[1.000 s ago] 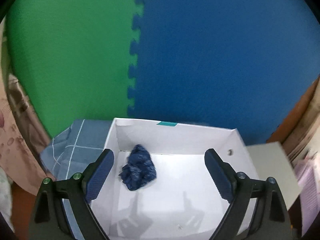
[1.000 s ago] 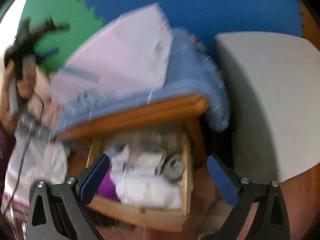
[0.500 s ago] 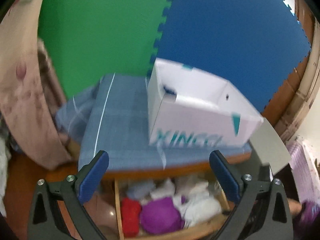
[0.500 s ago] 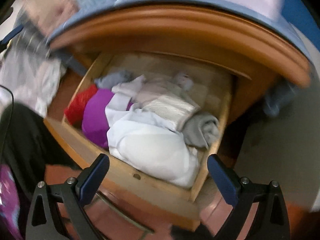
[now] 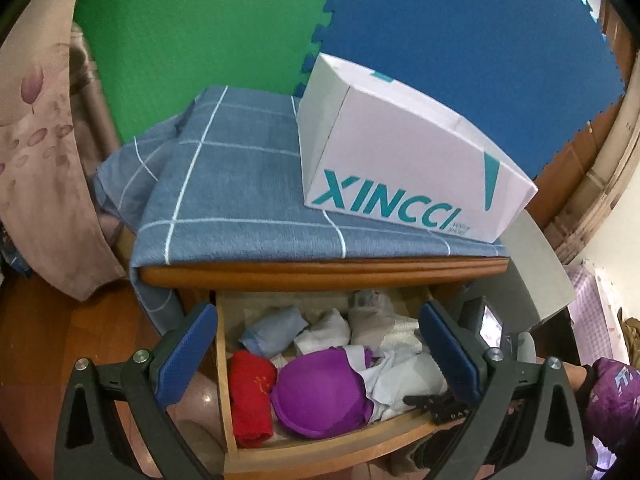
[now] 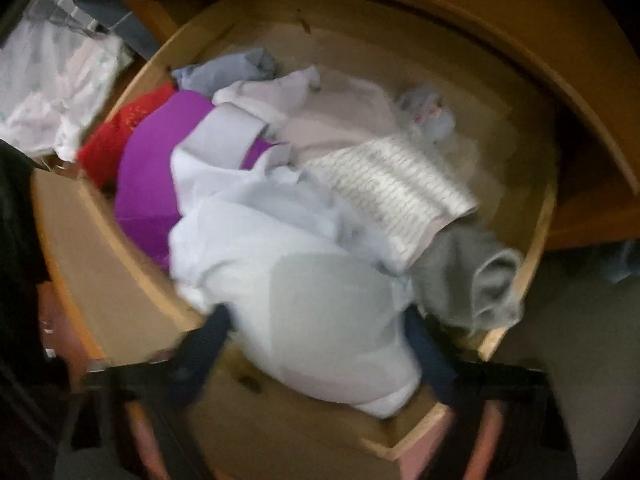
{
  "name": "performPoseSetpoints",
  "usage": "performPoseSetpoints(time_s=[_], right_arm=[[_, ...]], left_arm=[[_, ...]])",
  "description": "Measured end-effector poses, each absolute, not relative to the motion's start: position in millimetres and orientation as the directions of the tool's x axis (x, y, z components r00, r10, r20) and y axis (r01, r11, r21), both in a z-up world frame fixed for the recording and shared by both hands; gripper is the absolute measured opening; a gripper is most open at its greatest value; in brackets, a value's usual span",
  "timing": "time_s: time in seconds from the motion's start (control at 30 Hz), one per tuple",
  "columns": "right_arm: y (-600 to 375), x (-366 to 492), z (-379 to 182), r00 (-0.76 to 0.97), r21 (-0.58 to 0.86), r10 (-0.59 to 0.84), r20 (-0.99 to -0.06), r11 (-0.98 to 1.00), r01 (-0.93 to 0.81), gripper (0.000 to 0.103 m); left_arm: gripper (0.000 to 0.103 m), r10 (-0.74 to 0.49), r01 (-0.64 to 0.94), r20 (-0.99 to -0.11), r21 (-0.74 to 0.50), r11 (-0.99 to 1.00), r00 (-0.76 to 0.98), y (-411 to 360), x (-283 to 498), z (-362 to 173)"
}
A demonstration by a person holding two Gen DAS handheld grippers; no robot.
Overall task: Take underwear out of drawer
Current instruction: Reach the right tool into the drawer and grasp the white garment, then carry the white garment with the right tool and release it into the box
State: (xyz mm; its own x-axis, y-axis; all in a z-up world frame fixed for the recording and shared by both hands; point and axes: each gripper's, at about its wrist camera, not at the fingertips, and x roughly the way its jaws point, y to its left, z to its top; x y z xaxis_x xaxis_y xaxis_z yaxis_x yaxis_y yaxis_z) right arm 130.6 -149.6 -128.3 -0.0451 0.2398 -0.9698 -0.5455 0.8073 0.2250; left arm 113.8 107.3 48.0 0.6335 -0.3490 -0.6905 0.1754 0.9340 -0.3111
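Nearest the right wrist camera: right tongs [image 6: 316, 344], blurred, pads spread on either side of a pale white garment [image 6: 296, 288] at the front of the open drawer [image 6: 120, 280]; whether they touch it cannot be told.
Nearest the left wrist camera: left tongs [image 5: 316, 356], spread wide, nothing between the pads, held above the drawer [image 5: 320, 446] front.
Drawer contents, front to back: white garment at front right; purple bra [image 5: 320, 396] at front centre; red folded piece [image 5: 253, 396] against the left wall; grey rolled piece [image 6: 476, 284] at the right wall; ribbed white piece [image 6: 392, 188] behind it; pale blue piece [image 5: 276, 330] at the back left. Underwear lies loose in this heap, inside the drawer.
Above the drawer: wooden table [image 5: 320, 276] edge, covered by a blue checked cloth [image 5: 240, 184].
On the cloth, right side: white box [image 5: 404, 168] lettered XINCCI.
Behind: green foam mat [image 5: 200, 20] left, blue foam mat [image 5: 480, 40] right.
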Motion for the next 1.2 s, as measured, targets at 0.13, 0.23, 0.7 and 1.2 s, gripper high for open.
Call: performPoseSetpoints(time_s=[0.13,0.23,0.7,1.2], right_arm=[[-159,126,-123,-0.071,0.29,0.296,-0.953,0.813,-0.505,0.02],[-169,123,-107,-0.054,0.328,0.346,-0.937,0.813,-0.481,0.012],[-193,95,6,0.139,0.453,0.561,-0.816,0.771,-0.447,0.011],[-213,72,167,0.349,0.521,0.714,-0.607,0.689,-0.503,0.011]], left_arm=[[0.1,-0.356,0.171,-0.698,-0.323,0.931,0.621,107,116,44],[0.1,-0.361,0.168,-0.703,-0.33,0.929,0.613,108,118,43],[0.1,-0.349,0.185,-0.721,-0.299,0.936,0.598,100,117,39],[0.1,-0.334,0.178,-0.729,-0.286,0.942,0.597,101,116,40]])
